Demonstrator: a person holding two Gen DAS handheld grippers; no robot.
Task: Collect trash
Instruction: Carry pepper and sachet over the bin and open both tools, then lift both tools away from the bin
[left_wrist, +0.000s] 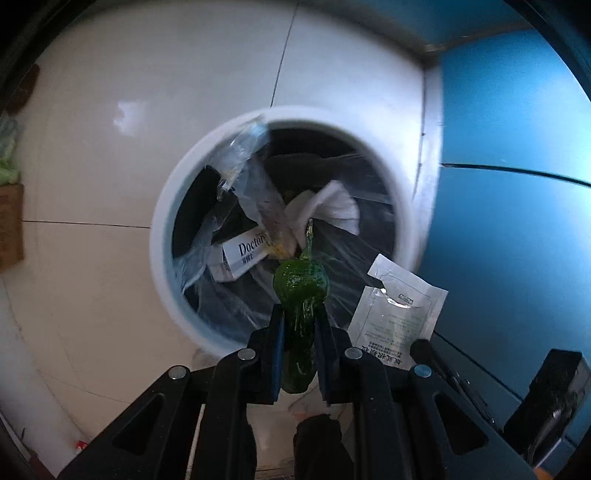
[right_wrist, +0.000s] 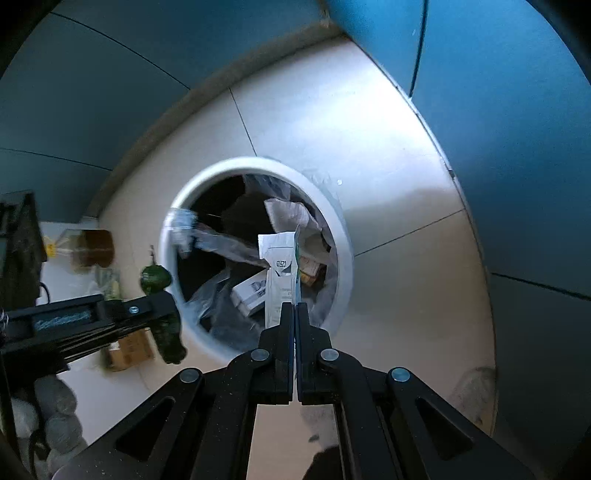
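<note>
Two grippers hang over a round white-rimmed trash bin (left_wrist: 162, 236) lined with clear plastic, standing on a pale tiled floor (left_wrist: 110, 166) beside blue cabinet fronts (left_wrist: 517, 184). The left gripper (left_wrist: 299, 328) is clamped on a glossy dark green pepper (left_wrist: 300, 295), its curled stem pointing toward the bin's opening; the pepper sits between the blue-padded fingers (left_wrist: 276, 347) and sticks out past their tips, above the bin's near rim. From the right wrist view the same pepper (right_wrist: 157, 278) shows at the left, just outside the rim (right_wrist: 343, 236).

The right gripper (right_wrist: 295, 314) has its jaws pressed almost together on a flat white and silver foil sachet (right_wrist: 277, 280) with small printed text, held edge-on and upright over the bin's mouth. In the left view that sachet (left_wrist: 399, 314) stands just beside the pepper, to its right.

Inside the bin lie a small white carton printed "Doctor" (left_wrist: 243, 258), crumpled white tissue (left_wrist: 332, 206) and a crinkled clear plastic wrapper (left_wrist: 240, 155); something yellowish near the carton is too blurred to name, possibly food scraps.
</note>
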